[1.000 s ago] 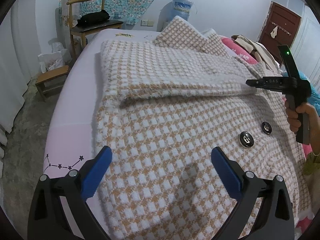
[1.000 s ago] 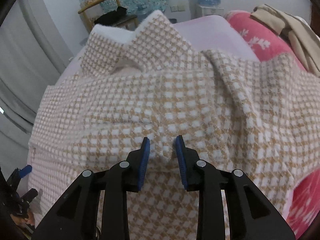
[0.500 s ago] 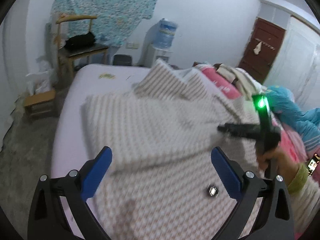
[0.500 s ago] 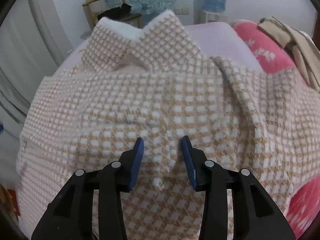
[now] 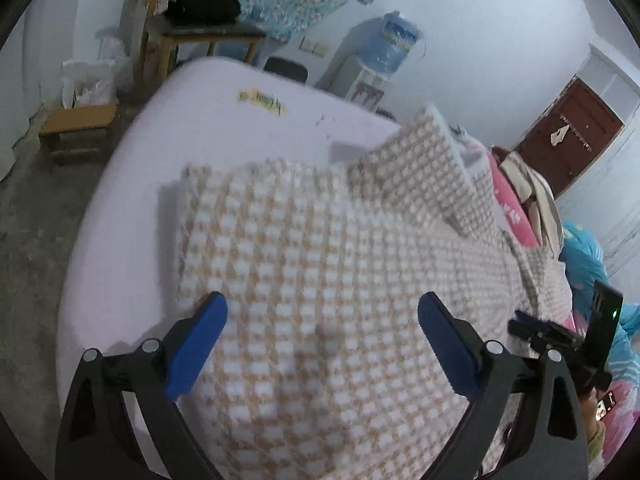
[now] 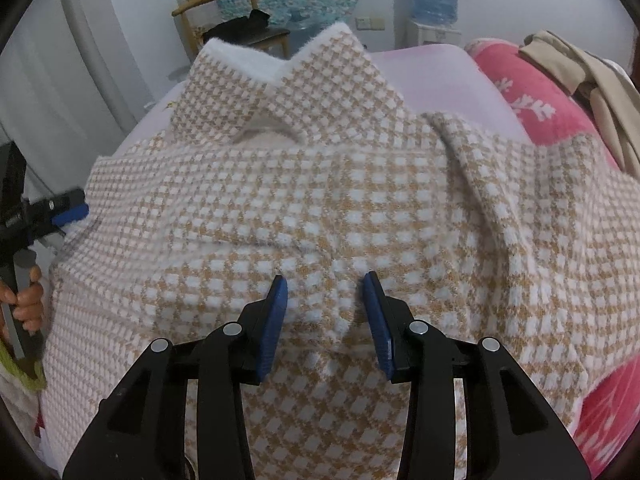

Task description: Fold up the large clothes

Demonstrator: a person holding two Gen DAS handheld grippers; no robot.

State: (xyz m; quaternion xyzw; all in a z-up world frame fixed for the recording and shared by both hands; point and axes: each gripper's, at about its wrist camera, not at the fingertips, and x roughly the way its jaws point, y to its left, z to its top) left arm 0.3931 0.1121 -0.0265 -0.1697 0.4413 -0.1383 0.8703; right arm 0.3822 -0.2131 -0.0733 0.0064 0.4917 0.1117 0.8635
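— Right wrist view: what is the right gripper (image 6: pixel 325 280) doing?
— Its fingers are apart; a coat (image 6: pixel 304 200) bump sits between them, let go.
— And the left gripper (image 5: pixel 322 308)?
— Wide apart, coat under and ahead.

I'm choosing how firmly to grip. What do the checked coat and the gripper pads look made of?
The checked coat looks like thick, fuzzy knit or wool-like fabric: soft fringe shows along the white collar edge, and it rumples in soft ridges. The right gripper pads look like smooth matte blue plastic or rubber; which one, I cannot tell.
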